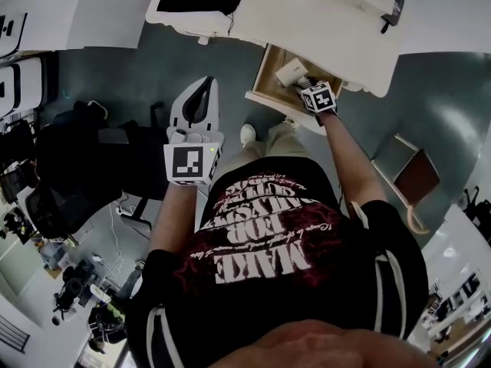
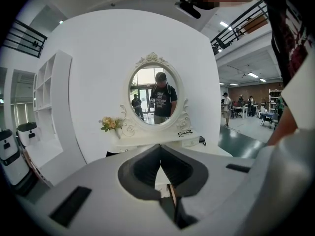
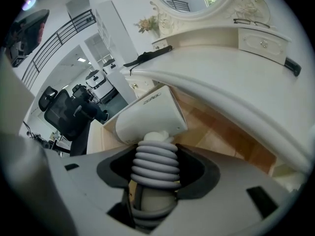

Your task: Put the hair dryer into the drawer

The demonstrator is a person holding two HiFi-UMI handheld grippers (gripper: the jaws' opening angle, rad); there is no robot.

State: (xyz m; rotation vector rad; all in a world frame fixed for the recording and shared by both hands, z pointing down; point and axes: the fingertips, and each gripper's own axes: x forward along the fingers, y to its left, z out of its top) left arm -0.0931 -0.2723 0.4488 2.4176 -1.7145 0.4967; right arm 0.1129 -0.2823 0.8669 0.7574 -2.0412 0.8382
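R tongs (image 3: 155, 156): pinching the hair dryer (image 3: 147, 117) by its handle, which is wrapped in grey coiled cord (image 3: 156, 163). Pads press on the coils from both sides.
Hair dryer: cream barrel lies crosswise at 12 o'clock from the tongs, over the open drawer (image 3: 216, 132). Can't tell if it touches the drawer floor.
Drawer: pulled out, wood-lined. In head view it sits at 1 o'clock from frame centre, w/ dryer (image 1: 291, 73) and R tongs (image 1: 307, 89) inside its outline (image 1: 262, 67).
In the way: curved edge of the white worktop (image 3: 221, 68) overhangs the drawer's back part at 1–3 o'clock of the R gripper view, close above the dryer.
L tongs (image 2: 160, 154): pressed together, nothing btwn them. Held in air, well apart from the drawer, at 11 o'clock of centre in head view (image 1: 201, 98).
On worktop: oval mirror (image 2: 155, 95) at 12 o'clock, flowers (image 2: 112, 124) at 10 o'clock, glasses (image 2: 185, 132) just R of centre, black slim bar-shaped thing (image 3: 147, 55) near the L edge.
Around: black office chair (image 1: 69, 167) on the floor at 9 o'clock in head view, well apart from the drawer.
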